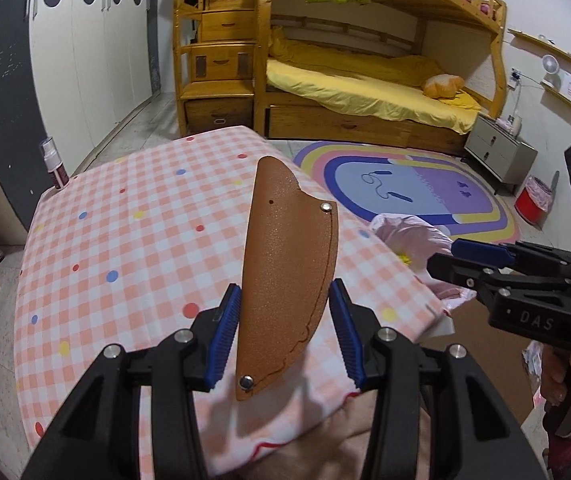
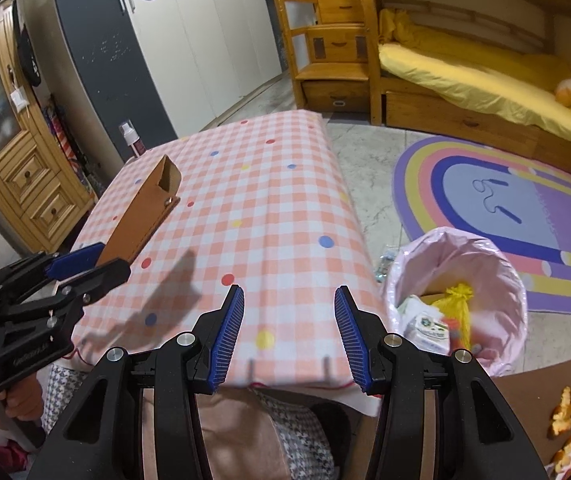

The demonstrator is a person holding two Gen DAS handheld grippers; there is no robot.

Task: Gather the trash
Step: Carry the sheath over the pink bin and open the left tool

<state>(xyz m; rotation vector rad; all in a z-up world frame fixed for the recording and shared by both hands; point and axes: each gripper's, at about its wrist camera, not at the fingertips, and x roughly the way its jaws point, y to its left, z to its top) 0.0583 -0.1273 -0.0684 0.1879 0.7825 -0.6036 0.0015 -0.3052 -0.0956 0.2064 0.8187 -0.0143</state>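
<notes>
Two blue-padded jaws of the left gripper [image 1: 285, 332] bracket a brown leather sheath [image 1: 287, 272]. The left pad seems to press its edge, while a sliver of gap shows at the right pad, so whether the grip is firm is hard to tell. From the right wrist view, the sheath [image 2: 141, 216] rises slanted out of that gripper [image 2: 81, 268], lifted clear above the pink checked tablecloth [image 2: 245, 208], its open mouth pointing away over the table.

The right gripper [image 2: 289, 332] has its jaws wide apart with nothing between them, poised over the table's near edge.

Just beside the table's right edge, on the floor, stands the bin with a pink liner [image 2: 497, 272]. It holds a knotted yellow bag [image 2: 459, 304] and a small white carton [image 2: 427, 332]. Orange peel [image 2: 569, 404] lies on brown cardboard [image 2: 525, 392] near the bin. Beyond the table's right side spreads a rainbow rug [image 2: 485, 184]. At the table's far left corner stands a spray bottle [image 2: 130, 140].
</notes>
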